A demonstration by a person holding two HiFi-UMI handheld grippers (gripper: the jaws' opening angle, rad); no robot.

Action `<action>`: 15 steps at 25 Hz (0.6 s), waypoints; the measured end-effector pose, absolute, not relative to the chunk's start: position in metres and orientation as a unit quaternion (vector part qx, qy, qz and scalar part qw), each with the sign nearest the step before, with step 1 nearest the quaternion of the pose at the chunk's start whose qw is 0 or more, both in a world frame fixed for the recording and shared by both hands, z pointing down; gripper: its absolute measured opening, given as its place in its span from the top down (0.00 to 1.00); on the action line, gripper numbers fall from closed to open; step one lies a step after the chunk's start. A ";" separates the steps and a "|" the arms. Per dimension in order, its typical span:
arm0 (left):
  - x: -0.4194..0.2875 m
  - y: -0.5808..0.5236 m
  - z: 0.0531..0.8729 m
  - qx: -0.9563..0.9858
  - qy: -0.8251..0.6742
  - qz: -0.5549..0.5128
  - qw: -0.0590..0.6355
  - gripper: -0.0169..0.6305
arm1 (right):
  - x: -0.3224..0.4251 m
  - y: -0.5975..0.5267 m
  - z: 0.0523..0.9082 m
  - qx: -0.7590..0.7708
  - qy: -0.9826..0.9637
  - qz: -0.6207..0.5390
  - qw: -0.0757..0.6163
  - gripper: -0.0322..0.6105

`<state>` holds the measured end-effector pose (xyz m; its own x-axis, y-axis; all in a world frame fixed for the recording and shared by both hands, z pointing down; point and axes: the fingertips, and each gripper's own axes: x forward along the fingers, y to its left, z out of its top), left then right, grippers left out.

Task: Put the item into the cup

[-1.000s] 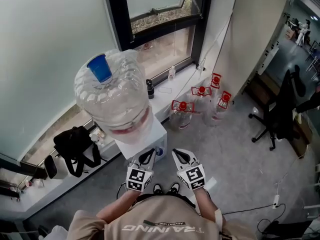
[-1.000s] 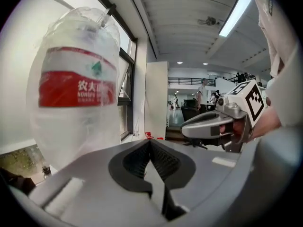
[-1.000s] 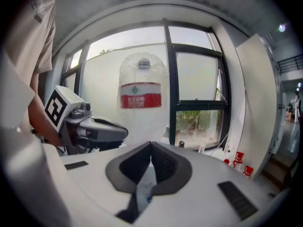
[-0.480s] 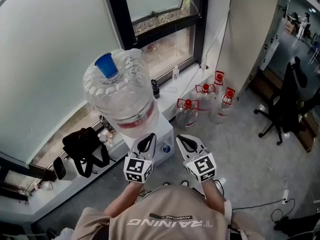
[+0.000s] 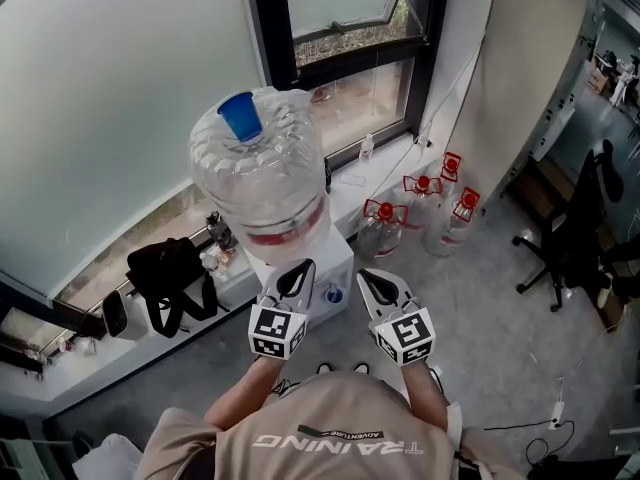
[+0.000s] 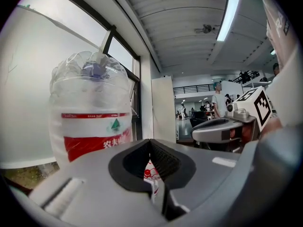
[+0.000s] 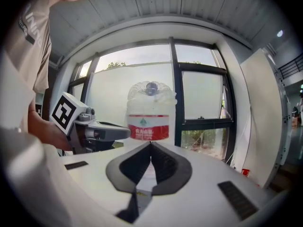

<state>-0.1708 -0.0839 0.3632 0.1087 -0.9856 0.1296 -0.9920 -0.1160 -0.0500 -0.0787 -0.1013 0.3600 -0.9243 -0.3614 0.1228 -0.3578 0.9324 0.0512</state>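
A big clear water bottle with a red label stands on a white dispenser under the window. A blue cup-shaped cap sits on its top. My left gripper is held just in front of the dispenser, shut with nothing between its jaws. Beside it, my right gripper is also shut and empty. In the left gripper view the bottle fills the left side beyond the gripper. The right gripper view shows the bottle straight ahead past the gripper. No separate item shows.
A black bag lies on the low sill left of the dispenser. Three clear jugs with red handles stand on the floor to the right. An office chair is at far right. Cables trail on the grey floor.
The head view has shifted, so the bottle and dispenser now sit further right and nearer. Both grippers stay shut, side by side, slightly higher in front of the dispenser.
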 end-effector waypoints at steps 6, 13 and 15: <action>-0.167 -0.080 0.366 0.745 -0.663 0.067 0.028 0.96 | -0.070 -0.099 0.365 0.192 -0.979 -0.009 0.069 0.93; -0.165 -0.080 0.371 0.749 -0.658 0.068 0.034 0.96 | -0.067 -0.102 0.369 0.199 -0.977 -0.006 0.075 0.93; -0.163 -0.082 0.373 0.750 -0.657 0.065 0.038 0.96 | -0.066 -0.103 0.371 0.201 -0.976 -0.007 0.079 0.93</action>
